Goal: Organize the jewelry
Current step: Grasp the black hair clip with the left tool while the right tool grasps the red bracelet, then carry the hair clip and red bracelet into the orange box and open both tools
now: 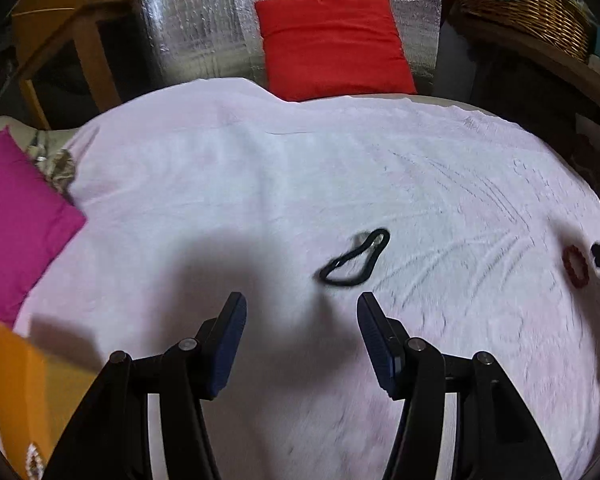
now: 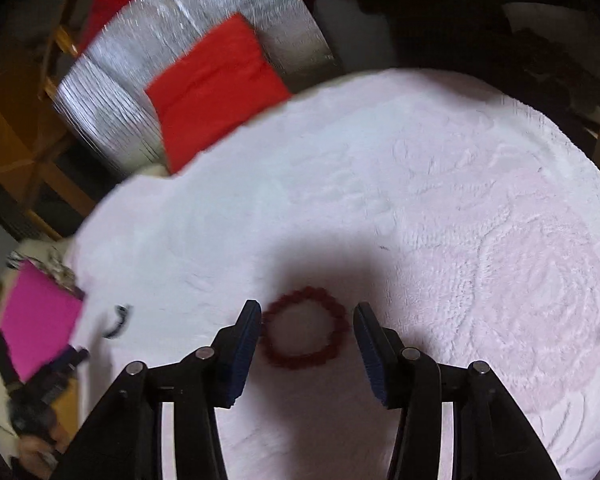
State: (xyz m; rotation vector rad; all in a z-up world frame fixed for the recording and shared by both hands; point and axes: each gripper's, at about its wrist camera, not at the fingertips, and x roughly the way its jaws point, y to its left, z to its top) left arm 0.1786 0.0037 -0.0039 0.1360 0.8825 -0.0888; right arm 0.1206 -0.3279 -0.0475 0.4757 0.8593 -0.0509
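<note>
Right wrist, open tongs straddling red bracelet, pink towel

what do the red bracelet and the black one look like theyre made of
Red bracelet: looks like round dark red beads in a ring, matte; bumpy outline suggests beads, material unclear through blur.
Black bracelet: a thin limp loop, perhaps cord or tiny beads, with a pale glint that may be a metal clasp.

Red cushion, magenta cushion, wicker basket, perhaps orange box.
</note>
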